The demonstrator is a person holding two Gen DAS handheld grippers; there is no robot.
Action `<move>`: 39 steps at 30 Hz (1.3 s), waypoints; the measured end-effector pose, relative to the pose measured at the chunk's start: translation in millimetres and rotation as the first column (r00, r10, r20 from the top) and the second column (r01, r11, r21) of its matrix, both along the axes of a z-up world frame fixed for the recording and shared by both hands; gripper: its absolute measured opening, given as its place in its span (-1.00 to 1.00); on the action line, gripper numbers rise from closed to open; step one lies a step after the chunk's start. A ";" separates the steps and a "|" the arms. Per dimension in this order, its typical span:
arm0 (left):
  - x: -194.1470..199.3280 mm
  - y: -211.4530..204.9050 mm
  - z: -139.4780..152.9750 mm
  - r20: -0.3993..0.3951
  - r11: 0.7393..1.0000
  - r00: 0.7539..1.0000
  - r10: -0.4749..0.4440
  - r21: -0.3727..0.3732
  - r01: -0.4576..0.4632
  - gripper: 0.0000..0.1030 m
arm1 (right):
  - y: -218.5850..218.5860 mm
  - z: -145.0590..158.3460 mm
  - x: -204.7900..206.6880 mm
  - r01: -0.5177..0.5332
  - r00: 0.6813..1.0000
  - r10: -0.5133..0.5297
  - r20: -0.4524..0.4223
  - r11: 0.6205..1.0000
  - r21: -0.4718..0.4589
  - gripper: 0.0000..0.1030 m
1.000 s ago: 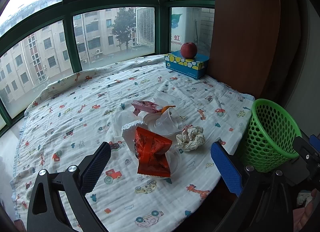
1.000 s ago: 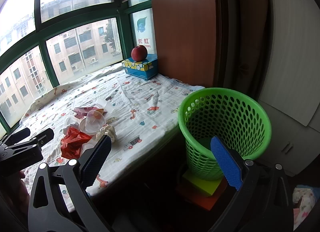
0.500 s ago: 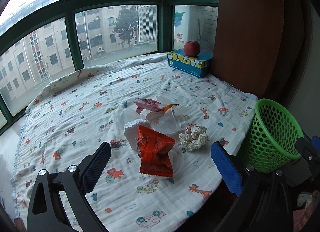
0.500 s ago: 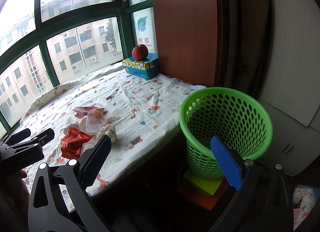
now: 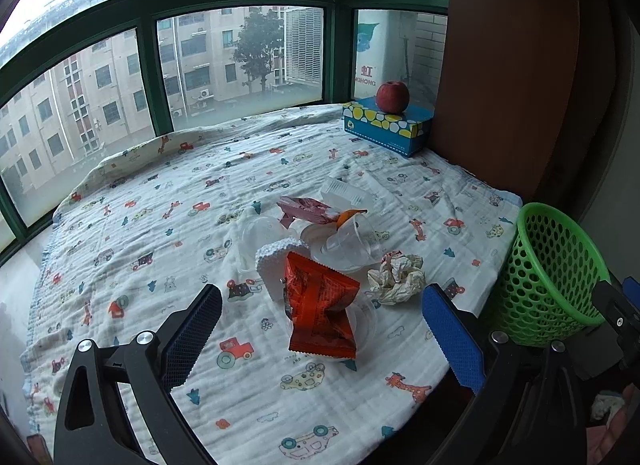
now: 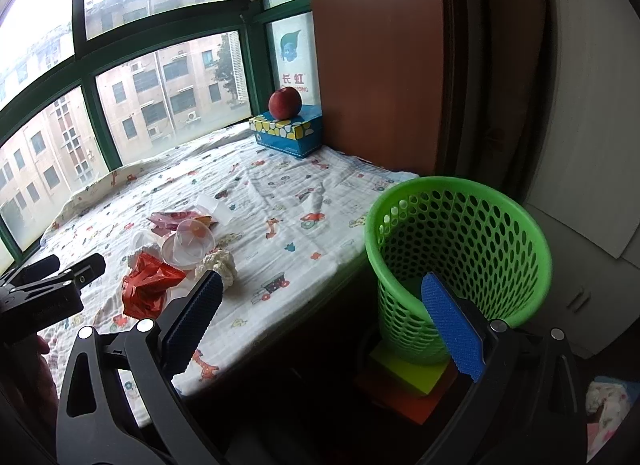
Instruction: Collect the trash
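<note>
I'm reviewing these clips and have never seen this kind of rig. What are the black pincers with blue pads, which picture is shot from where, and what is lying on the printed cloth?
No robot here: a person holds a two-finger gripper in each hand, each carrying a fisheye camera looking along its fingers. One picture is from the left gripper, the other from the right gripper. Both are open and hold nothing. The right view also catches the left gripper from the side.

On the cloth lies a trash pile: an orange snack wrapper, crumpled paper, a clear plastic cup, a pink wrapper. At the back an apple sits on a tissue box. The green basket stands beside the ledge.
</note>
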State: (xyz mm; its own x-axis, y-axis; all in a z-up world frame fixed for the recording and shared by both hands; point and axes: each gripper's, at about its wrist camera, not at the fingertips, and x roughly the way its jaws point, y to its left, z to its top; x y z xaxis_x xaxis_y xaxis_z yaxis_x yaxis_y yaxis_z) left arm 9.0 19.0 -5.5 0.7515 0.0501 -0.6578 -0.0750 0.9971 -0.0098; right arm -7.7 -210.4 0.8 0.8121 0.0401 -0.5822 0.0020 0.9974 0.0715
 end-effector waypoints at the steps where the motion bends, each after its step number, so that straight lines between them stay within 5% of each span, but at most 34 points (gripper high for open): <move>1: 0.2 0.4 0.5 0.001 1.000 1.000 0.002 0.001 -0.002 0.88 | 0.5 0.1 0.8 -0.001 1.000 0.001 -0.001 1.000 -0.002 0.91; 23: 6.7 62.9 5.7 0.011 0.989 0.989 0.145 0.000 -0.145 0.88 | 24.3 -5.7 29.2 -0.095 0.995 0.094 -0.010 0.995 -0.040 0.91; 39: 4.8 104.7 -7.9 -0.023 0.979 0.979 0.203 -0.025 -0.204 0.88 | 81.3 -52.1 85.2 -0.293 0.948 0.291 -0.128 0.956 0.005 0.91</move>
State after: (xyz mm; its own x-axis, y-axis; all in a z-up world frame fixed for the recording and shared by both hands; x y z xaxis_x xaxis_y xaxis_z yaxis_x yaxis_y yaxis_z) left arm 13.8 123.7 -13.4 0.7140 0.1828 -0.6759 -0.2770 0.9603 -0.0329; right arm 77.4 -129.1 -51.3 0.6861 0.2557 -0.6811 -0.2816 0.9566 0.0755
